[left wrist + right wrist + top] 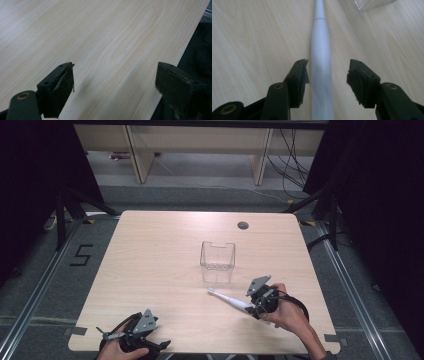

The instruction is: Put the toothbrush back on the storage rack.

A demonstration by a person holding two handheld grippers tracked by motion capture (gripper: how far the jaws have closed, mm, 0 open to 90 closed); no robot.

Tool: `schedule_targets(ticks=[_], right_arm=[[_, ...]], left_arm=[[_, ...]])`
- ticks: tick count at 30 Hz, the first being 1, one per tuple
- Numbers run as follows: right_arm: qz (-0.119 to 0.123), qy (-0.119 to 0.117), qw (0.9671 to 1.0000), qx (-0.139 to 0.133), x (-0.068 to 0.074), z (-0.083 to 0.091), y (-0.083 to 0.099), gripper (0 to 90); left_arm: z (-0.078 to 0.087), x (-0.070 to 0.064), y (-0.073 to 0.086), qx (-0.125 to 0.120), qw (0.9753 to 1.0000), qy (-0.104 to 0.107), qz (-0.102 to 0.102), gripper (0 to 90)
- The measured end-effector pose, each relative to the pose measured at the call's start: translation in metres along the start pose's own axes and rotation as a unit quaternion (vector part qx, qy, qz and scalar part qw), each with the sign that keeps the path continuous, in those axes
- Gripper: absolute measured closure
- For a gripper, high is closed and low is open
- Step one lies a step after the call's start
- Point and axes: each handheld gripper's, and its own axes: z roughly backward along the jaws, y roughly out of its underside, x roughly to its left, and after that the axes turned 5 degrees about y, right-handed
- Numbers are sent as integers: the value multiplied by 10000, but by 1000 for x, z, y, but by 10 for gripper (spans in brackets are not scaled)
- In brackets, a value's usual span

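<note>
So the white toothbrush [231, 300] is lying flat on the table [150, 270], down toward the right front, head pointing up-left toward the clear plastic box [217, 261]. The box sits near the middle, close to the brush tip but not touching it. The right gripper [257, 307] is at the handle end, and in the right gripper view the toothbrush [321, 75] runs straight between the jaws, which are spread open. The left jaw is right up against it, the right one has a gap. Nothing blocks the way. The left gripper [127, 336] sits at the front left edge, wide open over bare wood, holding nothing.
</note>
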Motion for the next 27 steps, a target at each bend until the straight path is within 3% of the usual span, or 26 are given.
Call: schedule_targets(ticks=[5,12,14,17,27], right_arm=[[258,-83,9995,171,1,-10,-12,481],[164,-221,9989,392,-1,-18,-15,481],[267,-283,9984,417,-3,-20,-16,482],[161,-326,9980,512,-2,-23,-19,488],[249,-461,9965,646,-5,-32,-30,508]], left_arm=[[0,0,0,28,10000,9,-1,148],[0,0,0,30,10000,9,-16,148],[0,0,0,-7,10000,-23,-9,148],[0,0,0,7,10000,-7,17,148],[1,0,0,-23,10000,-31,-18,148]])
